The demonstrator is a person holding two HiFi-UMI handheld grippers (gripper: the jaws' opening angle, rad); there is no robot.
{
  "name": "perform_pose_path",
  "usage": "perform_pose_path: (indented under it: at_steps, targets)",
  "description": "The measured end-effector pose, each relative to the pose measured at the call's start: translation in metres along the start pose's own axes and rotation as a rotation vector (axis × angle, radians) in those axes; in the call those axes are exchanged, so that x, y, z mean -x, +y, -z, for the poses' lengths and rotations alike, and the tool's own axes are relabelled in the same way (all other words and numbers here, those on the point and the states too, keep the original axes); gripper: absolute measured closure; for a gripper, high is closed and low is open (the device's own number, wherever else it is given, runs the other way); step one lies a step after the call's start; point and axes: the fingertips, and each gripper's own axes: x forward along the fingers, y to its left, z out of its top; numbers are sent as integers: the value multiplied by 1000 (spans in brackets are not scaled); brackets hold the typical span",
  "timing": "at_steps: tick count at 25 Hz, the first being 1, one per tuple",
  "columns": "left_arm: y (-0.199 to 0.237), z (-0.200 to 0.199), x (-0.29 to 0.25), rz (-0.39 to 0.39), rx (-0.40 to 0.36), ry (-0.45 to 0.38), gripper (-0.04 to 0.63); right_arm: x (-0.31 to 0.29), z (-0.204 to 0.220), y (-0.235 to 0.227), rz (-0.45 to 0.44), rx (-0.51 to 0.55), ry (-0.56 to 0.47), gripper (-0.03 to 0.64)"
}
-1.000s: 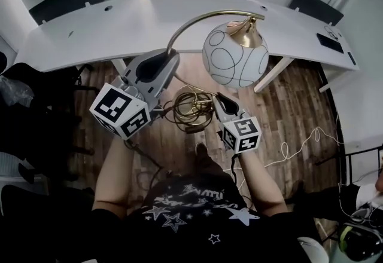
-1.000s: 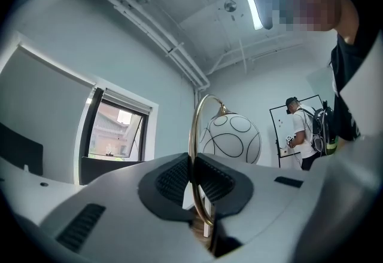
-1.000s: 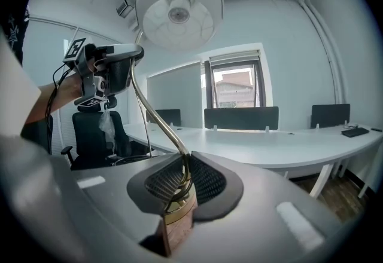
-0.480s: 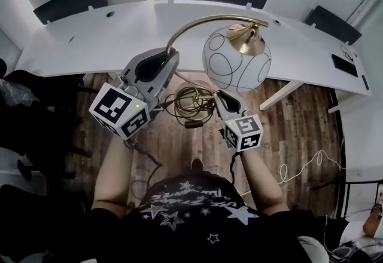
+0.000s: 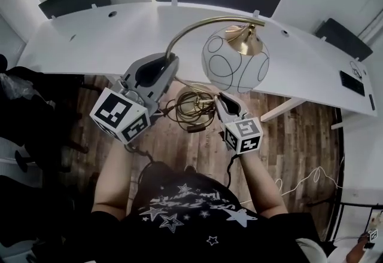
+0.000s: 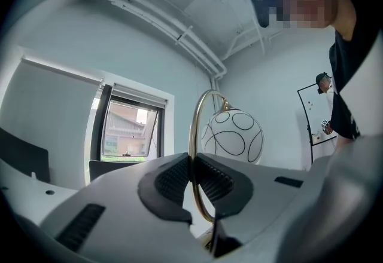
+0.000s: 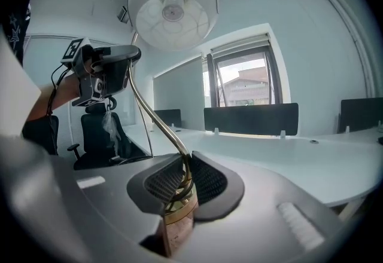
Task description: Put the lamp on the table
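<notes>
Left gripper (image 6: pixel 192 163): its jaws are pinching down narrow on the curved brass arm (image 5: pixel 185 27) of the lamp (image 5: pixel 235 64), partway up the arc.
Right gripper (image 7: pixel 179 175): it is clamping narrow on the brass stem lower down, near the foot.
Lamp: it is hanging in the air between the two grippers, with the ringed white globe dangling from the arm's end.
Bench (image 5: pixel 90 40): the long white top is lying just ahead; the lamp is not yet resting on it.
Cord (image 5: pixel 192 106): it is sitting in a bundled coil between the grippers, above the wooden floor (image 5: pixel 179 145).
</notes>
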Motion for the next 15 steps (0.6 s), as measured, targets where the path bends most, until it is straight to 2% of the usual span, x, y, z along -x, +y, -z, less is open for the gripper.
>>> perform_pose_path:
  at_steps: [7,15]
  targets:
    - [20,6,-13,-6,-22,11,558,-24,1,-6,-6,4,12,575]
    - [73,15,-43,60,-14,-11,558,-71,-10,-25,57,2,30,575]
